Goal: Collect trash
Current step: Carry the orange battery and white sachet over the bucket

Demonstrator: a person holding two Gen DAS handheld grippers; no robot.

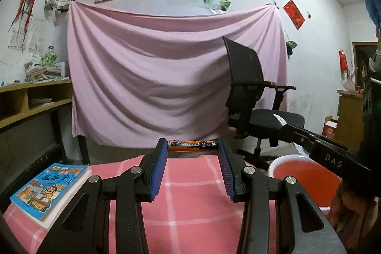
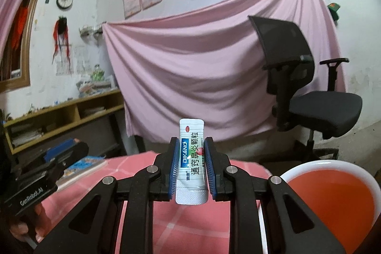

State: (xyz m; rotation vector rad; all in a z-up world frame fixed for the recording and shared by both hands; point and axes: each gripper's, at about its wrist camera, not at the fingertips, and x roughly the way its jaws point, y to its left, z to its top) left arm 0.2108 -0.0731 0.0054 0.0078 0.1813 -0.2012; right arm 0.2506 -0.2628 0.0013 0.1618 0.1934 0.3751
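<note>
My left gripper (image 1: 193,146) is shut on an orange and black battery (image 1: 193,146), held crosswise by its ends between the blue pads, above the pink checked tablecloth (image 1: 190,194). My right gripper (image 2: 191,144) is shut on a white medicine sachet (image 2: 192,158) with blue and green print, standing upright between the pads. An orange bin with a white rim (image 2: 333,201) stands low at the right of the table; it also shows in the left wrist view (image 1: 307,180). The right gripper's body (image 1: 328,156) crosses the left wrist view above the bin.
A children's book with a blue cover (image 1: 47,189) lies on the table's left side. A black office chair (image 2: 309,92) stands beyond the table before a pink sheet (image 1: 166,75). A wooden shelf (image 1: 28,97) runs along the left wall.
</note>
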